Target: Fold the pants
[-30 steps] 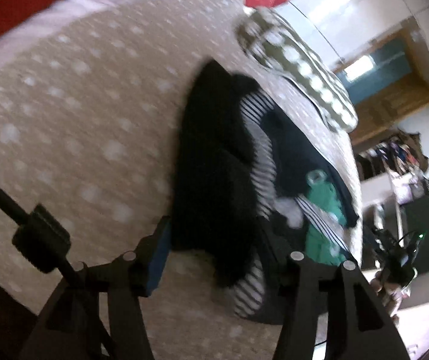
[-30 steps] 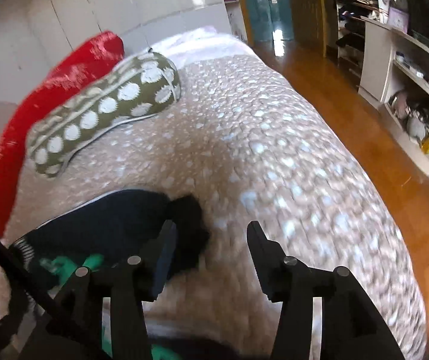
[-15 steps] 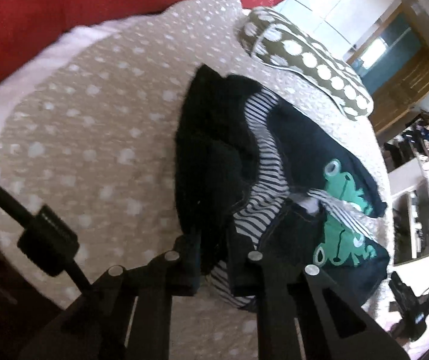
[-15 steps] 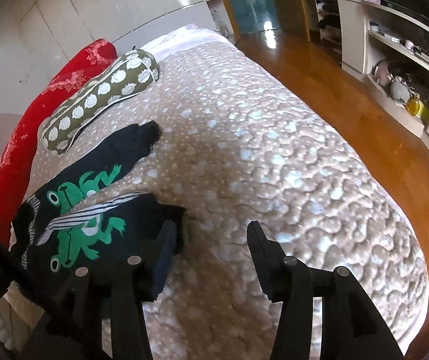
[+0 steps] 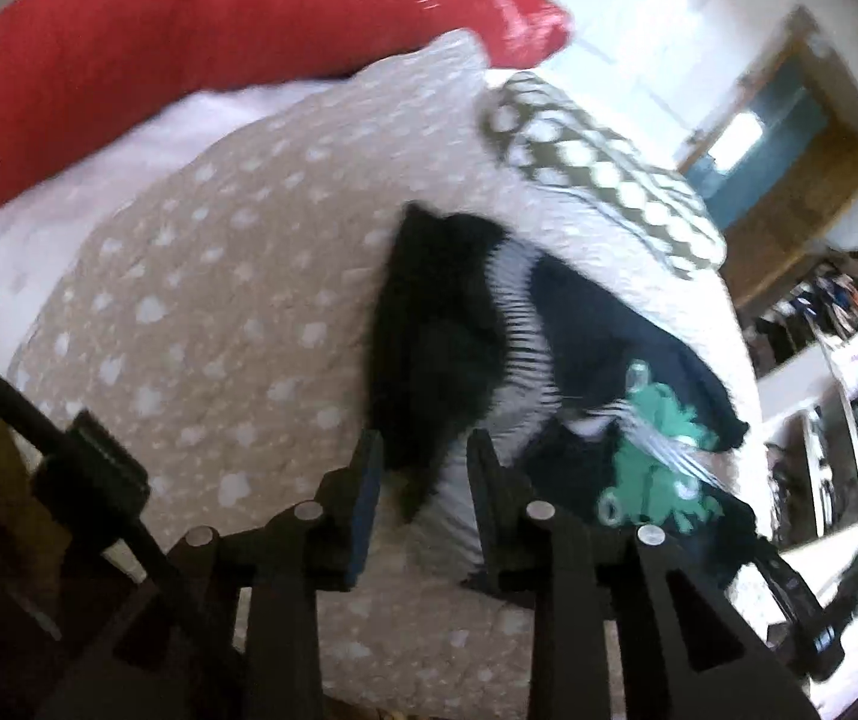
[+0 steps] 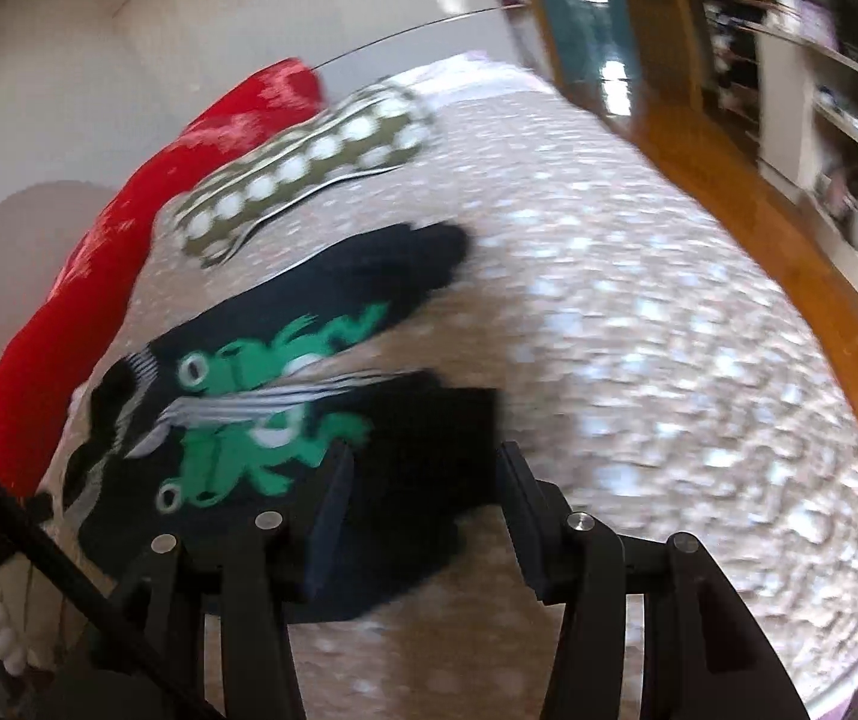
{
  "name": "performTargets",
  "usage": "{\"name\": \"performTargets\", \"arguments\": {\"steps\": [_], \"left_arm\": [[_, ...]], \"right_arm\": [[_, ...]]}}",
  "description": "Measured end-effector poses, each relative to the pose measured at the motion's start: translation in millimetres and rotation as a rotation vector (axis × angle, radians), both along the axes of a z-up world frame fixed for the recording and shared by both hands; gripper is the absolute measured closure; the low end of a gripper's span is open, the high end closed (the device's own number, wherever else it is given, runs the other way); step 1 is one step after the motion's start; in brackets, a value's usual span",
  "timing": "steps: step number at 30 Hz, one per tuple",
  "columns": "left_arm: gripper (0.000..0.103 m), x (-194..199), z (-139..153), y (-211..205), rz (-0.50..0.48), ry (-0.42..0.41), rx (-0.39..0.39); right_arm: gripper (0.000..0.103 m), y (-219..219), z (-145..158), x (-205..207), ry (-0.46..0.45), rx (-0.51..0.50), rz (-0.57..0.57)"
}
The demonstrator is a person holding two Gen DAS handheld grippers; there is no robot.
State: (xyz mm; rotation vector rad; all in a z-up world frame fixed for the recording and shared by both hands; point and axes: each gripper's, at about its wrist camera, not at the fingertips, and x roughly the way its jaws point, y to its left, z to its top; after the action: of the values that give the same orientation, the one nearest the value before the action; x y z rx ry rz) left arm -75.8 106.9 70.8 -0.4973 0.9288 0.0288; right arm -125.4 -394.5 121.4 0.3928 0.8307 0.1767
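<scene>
Dark pants [image 5: 447, 354] with a striped waistband and green frog prints [image 6: 237, 420] lie crumpled on the beige spotted bedspread [image 5: 207, 324]. My left gripper [image 5: 423, 468] is open, its jaws on either side of the waistband end of the pants, which lies between them. My right gripper [image 6: 423, 480] is open and empty, just over the near leg end of the pants [image 6: 429, 420]. Both views are motion-blurred.
A red pillow [image 5: 189, 42] and an olive polka-dot bolster [image 6: 309, 168] lie at the head of the bed. The bed edge drops to a wooden floor [image 6: 777, 198] on the right, with white shelving [image 6: 837, 90] beyond.
My left gripper was shut on the waistband half a second ago and has opened. My right gripper has moved closer over the leg end of the pants.
</scene>
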Motion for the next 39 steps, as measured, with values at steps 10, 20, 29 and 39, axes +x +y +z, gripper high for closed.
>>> {"name": "performTargets", "arguments": {"steps": [10, 20, 29, 39], "left_arm": [[0.068, 20.8, -50.2, -19.8, -0.073, 0.167, 0.024], [0.06, 12.9, -1.9, -5.8, -0.082, 0.057, 0.013], [0.052, 80.3, 38.2, -19.5, -0.212, 0.0, 0.096], [0.051, 228.0, -8.2, -58.2, -0.482, 0.12, 0.081]], "right_arm": [[0.051, 34.1, -30.8, 14.2, 0.072, -0.043, 0.086], [0.044, 9.1, -9.7, 11.2, 0.071, -0.079, 0.11], [0.041, -2.9, 57.0, 74.3, -0.064, -0.274, 0.143], [0.03, 30.4, 55.9, 200.1, 0.002, -0.331, 0.336]]}}
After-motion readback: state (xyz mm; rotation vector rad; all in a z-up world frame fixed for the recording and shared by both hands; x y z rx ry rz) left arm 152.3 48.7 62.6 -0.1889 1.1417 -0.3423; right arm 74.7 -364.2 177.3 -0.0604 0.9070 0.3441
